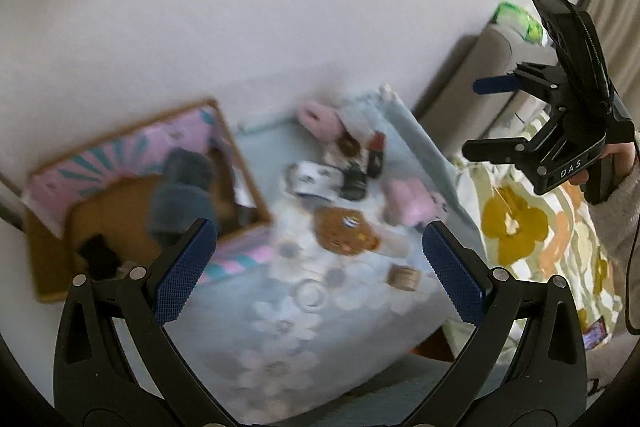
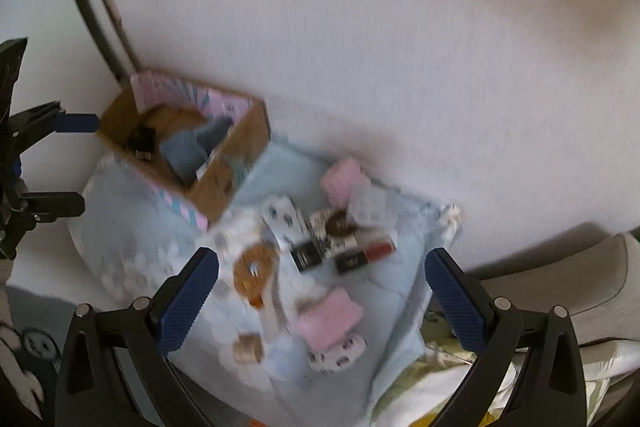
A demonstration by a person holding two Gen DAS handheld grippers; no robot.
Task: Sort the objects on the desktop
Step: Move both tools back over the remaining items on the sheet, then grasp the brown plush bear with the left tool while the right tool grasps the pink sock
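Both views are blurred. A cardboard box with pink and teal flaps stands on the table's left end and holds a grey-blue item and a black one. Loose on the light blue floral cloth lie a brown bear-shaped piece, a pink block, a red lipstick, a black case and a white patterned roll. My left gripper hovers open above the cloth beside the box. My right gripper is open and empty, high over the right end.
A small wooden round and a fluffy pink item also lie on the cloth. The table backs onto a pale wall. A yellow-flowered fabric and a beige sofa lie to the right. A person's sleeve shows at the right gripper's handle.
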